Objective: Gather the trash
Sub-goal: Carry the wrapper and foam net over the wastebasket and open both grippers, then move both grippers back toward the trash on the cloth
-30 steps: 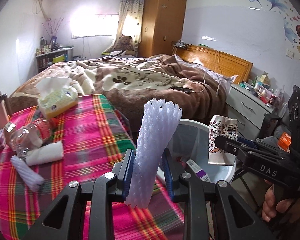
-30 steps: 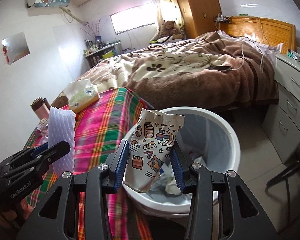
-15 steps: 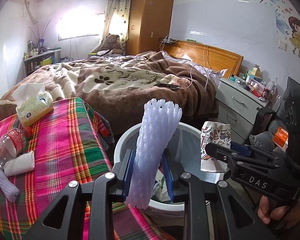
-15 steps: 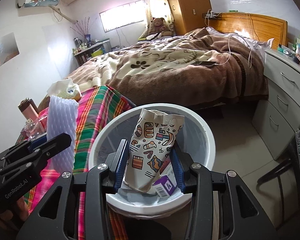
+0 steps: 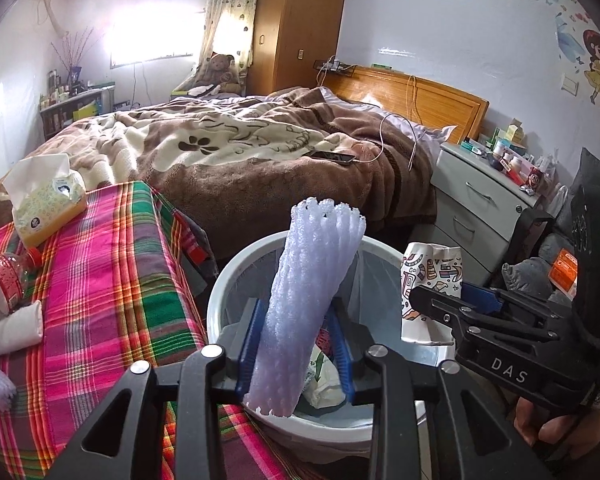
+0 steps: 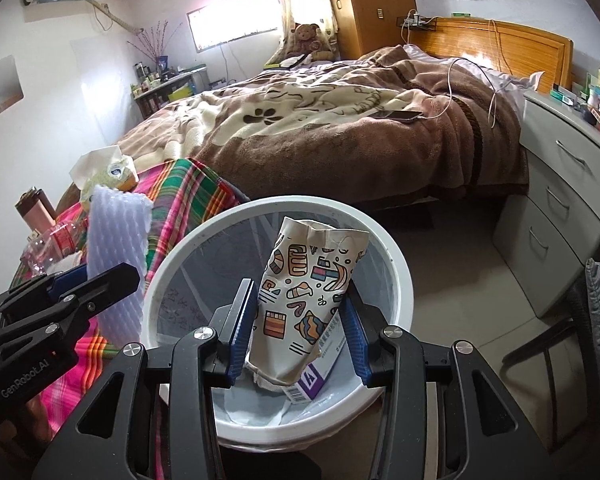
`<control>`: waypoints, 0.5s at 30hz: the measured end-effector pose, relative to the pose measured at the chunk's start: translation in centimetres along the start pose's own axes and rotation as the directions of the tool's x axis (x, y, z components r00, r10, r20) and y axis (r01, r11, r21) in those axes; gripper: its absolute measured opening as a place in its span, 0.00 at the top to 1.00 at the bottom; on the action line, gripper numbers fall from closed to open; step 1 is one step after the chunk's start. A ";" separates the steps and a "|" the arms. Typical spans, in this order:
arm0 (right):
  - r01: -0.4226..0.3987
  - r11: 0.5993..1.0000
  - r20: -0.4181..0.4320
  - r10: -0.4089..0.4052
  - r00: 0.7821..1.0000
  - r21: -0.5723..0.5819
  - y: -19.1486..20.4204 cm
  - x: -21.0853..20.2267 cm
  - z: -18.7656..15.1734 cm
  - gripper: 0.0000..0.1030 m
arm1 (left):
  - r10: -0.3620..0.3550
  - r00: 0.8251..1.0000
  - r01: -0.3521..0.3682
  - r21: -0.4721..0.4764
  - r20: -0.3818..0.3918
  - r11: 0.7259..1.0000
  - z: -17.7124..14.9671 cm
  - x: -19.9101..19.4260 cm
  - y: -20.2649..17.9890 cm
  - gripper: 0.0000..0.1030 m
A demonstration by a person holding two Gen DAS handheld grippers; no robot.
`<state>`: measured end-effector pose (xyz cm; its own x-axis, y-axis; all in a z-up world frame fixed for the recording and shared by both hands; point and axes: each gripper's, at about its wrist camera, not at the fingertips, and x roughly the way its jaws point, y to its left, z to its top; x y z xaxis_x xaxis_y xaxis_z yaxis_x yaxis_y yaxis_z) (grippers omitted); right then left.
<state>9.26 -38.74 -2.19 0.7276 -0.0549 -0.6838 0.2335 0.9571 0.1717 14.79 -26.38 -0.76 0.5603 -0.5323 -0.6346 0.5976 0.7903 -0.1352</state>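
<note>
Landmark: white trash bin (image 5: 236, 280), beside the plaid bench (image 5: 100, 300).
Foam net sleeve (image 5: 312, 300): upright above the bin mouth; light, soft, springy; likely to drop slowly and snag.
Left gripper (image 5: 296, 344): jaws opening, sleeve between, pads barely touching.
Printed paper bag (image 6: 304, 300): over the bin centre; light, crumpled, thin; best held mid-body.
Right gripper (image 6: 298, 332): partly closed, clamping the bag.
</note>
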 end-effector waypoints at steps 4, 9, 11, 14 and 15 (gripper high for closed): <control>0.008 1.000 -0.009 -0.008 1.000 -0.007 0.1 0.2 -0.1 0.55 | -0.002 1.000 0.002 -0.003 0.006 1.000 0.0 0.1 0.3 0.45; 0.005 1.000 -0.003 -0.005 1.000 0.000 0.2 0.0 0.0 0.39 | 0.000 1.000 0.000 -0.017 0.008 1.000 -0.1 -0.2 0.9 0.45; 0.007 1.000 0.001 -0.007 1.000 0.003 0.3 -0.2 0.0 0.39 | 0.004 1.000 -0.004 -0.022 0.010 1.000 0.0 -0.4 1.2 0.45; 0.002 1.000 0.008 -0.002 1.000 0.005 0.4 -0.3 0.0 0.39 | 0.006 1.000 -0.005 -0.031 0.017 1.000 -0.2 -1.0 1.7 0.45; 0.000 1.000 0.011 0.000 1.000 0.006 0.6 -0.4 0.0 0.39 | 0.007 1.000 -0.007 -0.031 0.020 0.999 -0.2 -1.2 1.8 0.45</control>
<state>9.14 -38.19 -1.80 0.7348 -0.0580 -0.6758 0.2376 0.9552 0.1764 15.06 -24.19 -0.39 0.5761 -0.5323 -0.6203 0.5754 0.8031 -0.1548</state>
